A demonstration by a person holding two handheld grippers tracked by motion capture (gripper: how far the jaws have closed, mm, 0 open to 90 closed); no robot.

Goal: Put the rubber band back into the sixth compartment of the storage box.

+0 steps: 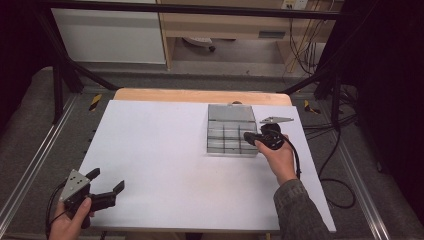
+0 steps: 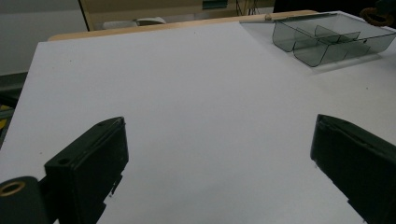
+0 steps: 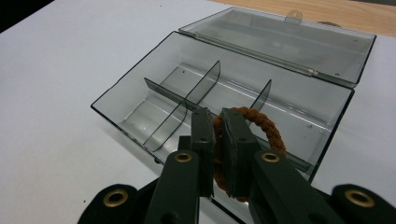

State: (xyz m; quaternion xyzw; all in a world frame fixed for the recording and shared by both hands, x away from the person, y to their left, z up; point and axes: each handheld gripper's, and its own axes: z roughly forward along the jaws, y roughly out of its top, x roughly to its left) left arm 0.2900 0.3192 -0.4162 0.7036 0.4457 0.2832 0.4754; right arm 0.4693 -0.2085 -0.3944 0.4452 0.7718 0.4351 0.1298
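From my seat, the brown braided ring (image 3: 261, 128) is half lost behind the black jaws of the right gripper (image 3: 217, 135) in the right gripper view; I can't see its lower arc. In the high view the ring is too small for me to make out against the clear divided box (image 1: 227, 131). The left gripper view cuts off the box (image 2: 327, 39) at the right edge, and its hinged lid is barely readable there. The left hand (image 1: 67, 222) runs off the bottom edge in the high view
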